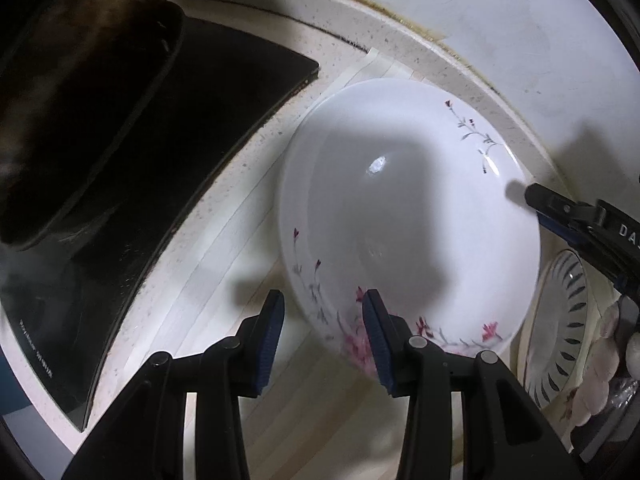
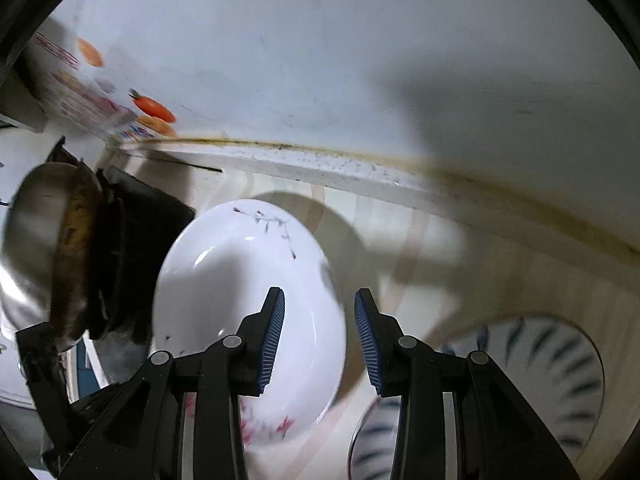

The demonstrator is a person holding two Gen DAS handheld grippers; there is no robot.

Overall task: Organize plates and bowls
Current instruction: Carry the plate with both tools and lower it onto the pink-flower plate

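Plate [image 1: 400, 208], white with flowers, lies flat on the bench [image 1: 248, 184]. Its near rim sits between the spread jaws of the left hand-held gripper [image 1: 323, 336], not pinched yet. The right hand-held gripper [image 2: 319, 336] is spread too, holding nothing. I think picking up comes next: squeeze the rim. Farther right sits a striped plate [image 1: 560, 332].

The left gripper [image 1: 323, 336] and the right gripper [image 2: 319, 336] look the same: black plastic arms, round grey screws, and blue ribbed pads inside the jaws.
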